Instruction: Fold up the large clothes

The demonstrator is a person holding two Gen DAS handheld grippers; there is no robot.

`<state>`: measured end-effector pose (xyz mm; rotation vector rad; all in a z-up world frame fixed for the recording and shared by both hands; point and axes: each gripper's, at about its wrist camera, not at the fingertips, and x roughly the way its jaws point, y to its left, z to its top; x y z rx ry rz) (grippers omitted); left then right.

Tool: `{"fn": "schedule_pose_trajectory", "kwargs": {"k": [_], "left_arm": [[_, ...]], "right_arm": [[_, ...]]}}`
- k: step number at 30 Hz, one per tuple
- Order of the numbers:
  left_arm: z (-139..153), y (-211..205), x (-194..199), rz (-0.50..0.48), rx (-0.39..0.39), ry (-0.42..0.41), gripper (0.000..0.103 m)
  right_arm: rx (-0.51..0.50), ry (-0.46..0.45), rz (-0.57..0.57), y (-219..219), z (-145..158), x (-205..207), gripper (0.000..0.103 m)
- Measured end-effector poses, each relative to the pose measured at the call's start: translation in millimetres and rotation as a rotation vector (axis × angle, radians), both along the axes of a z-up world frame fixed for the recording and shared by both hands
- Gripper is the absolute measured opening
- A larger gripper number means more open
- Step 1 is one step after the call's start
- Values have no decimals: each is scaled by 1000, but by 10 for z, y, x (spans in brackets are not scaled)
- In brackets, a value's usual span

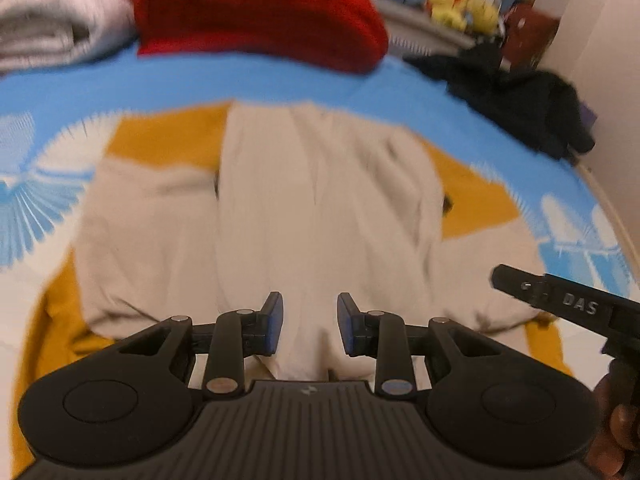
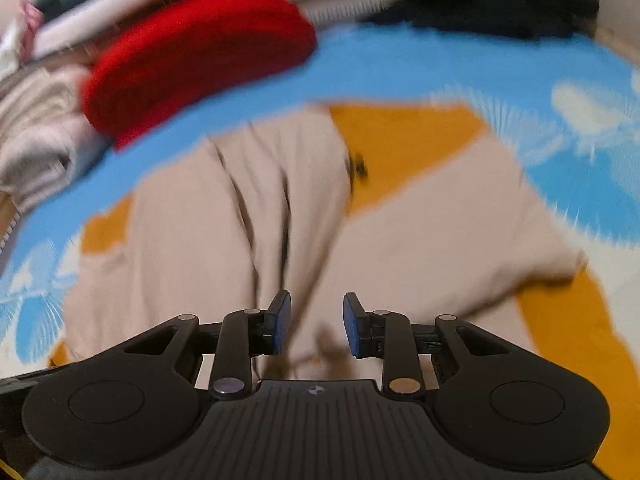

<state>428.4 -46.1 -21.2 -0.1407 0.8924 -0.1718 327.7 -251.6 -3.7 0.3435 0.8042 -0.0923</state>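
Note:
A large beige garment (image 1: pixel 304 208) lies spread on a blue, white and mustard patterned bedspread (image 1: pixel 248 80); its middle part is folded over into a long strip. It also shows in the right wrist view (image 2: pixel 248 232). My left gripper (image 1: pixel 310 322) is open and empty, just above the garment's near edge. My right gripper (image 2: pixel 316 322) is open and empty, above the near part of the garment. The right gripper's black body (image 1: pixel 560 304) shows at the right edge of the left wrist view.
A folded red garment (image 1: pixel 256 12) lies at the far side of the bed, beside a pile of grey and white folded clothes (image 1: pixel 52 20). A black garment (image 1: pixel 516 96) lies at the far right near a wall. Yellow plush toys (image 1: pixel 460 4) sit beyond. The bedspread shows in the right wrist view (image 2: pixel 400 68).

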Motion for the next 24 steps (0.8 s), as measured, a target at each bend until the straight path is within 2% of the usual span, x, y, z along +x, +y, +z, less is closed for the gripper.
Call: {"fn": "schedule_pose_trajectory", "kwargs": {"k": [5,9,11,15,18,24], "left_arm": [[464,74,-284,-5,17,-136,33],[889,153,-788,-38,39,-284,33],[1072,217,-1152,-36,48,-335,34],[1431,445,-2021,13,44,-379,35],[1678,559,-2699,23,62,-409,36],[2210,852,-4040,51,44,-484,36]], "right_arm": [[-95,-108,21,-29,431,-285,30],[-141,-161,29,-106,765,-611,30],[-160,-190,17,-148,960,-794,30],[-186,-213,5,-220,1332,-1335,31],[-177,-246,-12,-260,1604,-1867,32],[-196,-326,-59,-388,2155,-3104,32]]}}
